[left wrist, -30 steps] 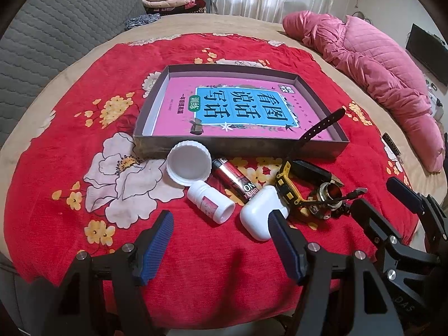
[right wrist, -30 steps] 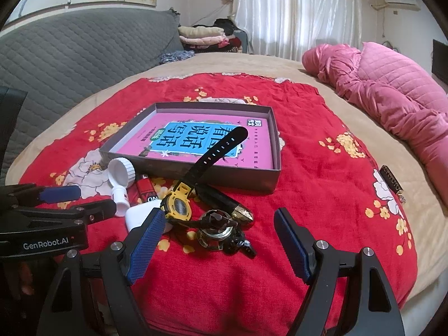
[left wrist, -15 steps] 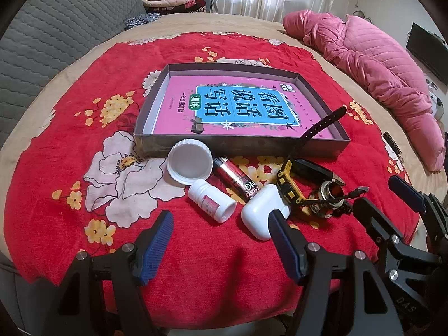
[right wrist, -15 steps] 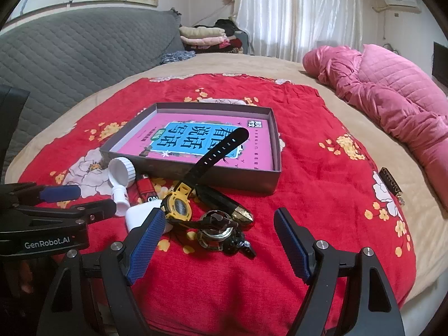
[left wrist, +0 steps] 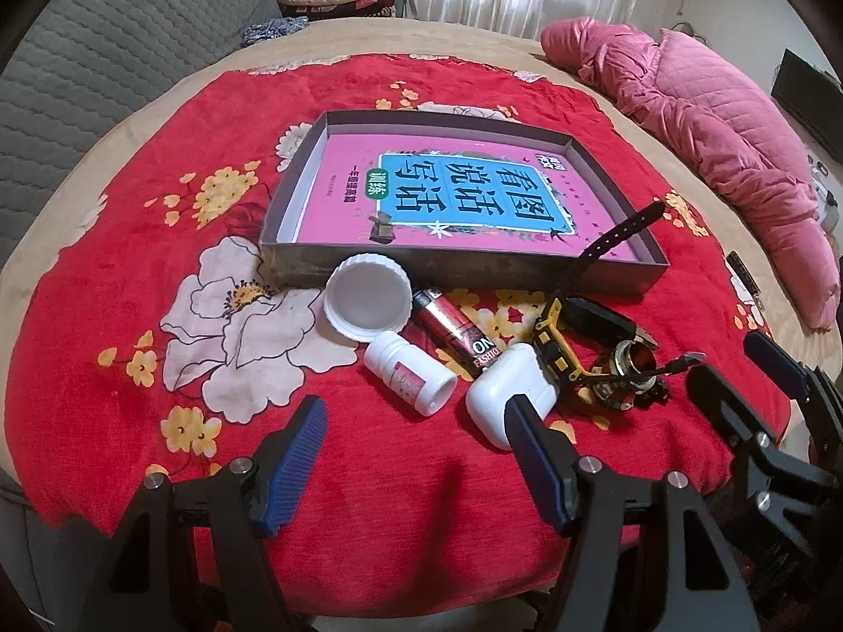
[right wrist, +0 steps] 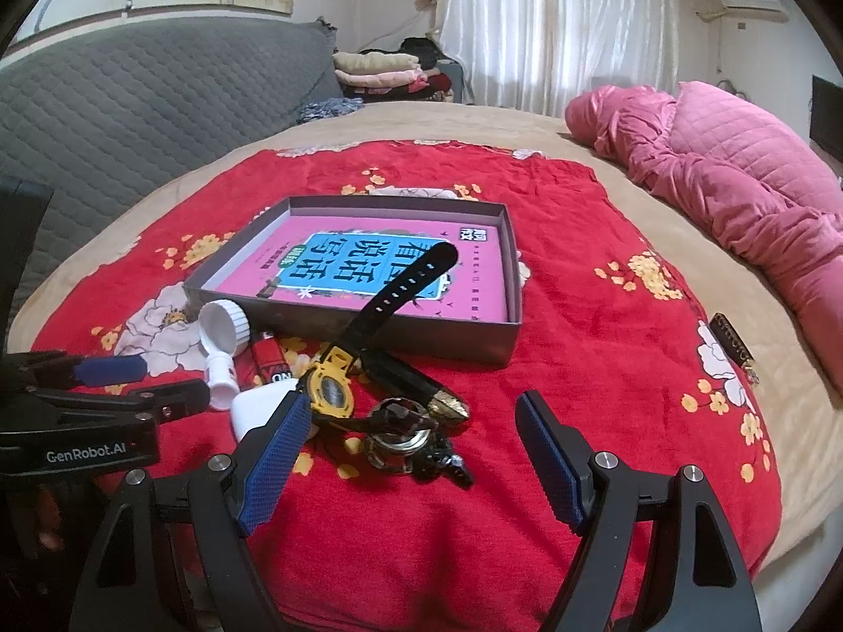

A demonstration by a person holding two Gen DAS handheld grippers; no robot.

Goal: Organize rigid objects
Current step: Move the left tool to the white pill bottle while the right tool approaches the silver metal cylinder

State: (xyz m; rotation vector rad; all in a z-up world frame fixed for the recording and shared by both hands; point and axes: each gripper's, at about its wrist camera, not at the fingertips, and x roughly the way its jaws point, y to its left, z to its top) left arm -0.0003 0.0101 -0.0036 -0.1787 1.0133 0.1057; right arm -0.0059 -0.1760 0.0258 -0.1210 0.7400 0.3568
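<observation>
A shallow grey box [left wrist: 295,195] with a pink book inside lies on the red floral blanket; it also shows in the right wrist view [right wrist: 513,284]. In front of it lie a white cap [left wrist: 367,299], a white pill bottle [left wrist: 408,379], a red lighter [left wrist: 456,329], a white earbud case [left wrist: 508,392], a yellow watch [right wrist: 329,387] with its black strap leaning on the box, a black key fob [right wrist: 408,376] and a metal keyring [right wrist: 400,434]. My left gripper [left wrist: 416,445] is open, just short of the bottle and case. My right gripper [right wrist: 411,453] is open, just short of the keyring.
A pink quilt [right wrist: 737,195] lies along the right of the bed. A grey padded headboard [right wrist: 131,105] stands at the left. A small dark item [right wrist: 732,345] lies on the beige sheet at the right. Folded clothes [right wrist: 379,71] are stacked at the back.
Both grippers have stayed open and nearly still. The objects have not moved.
</observation>
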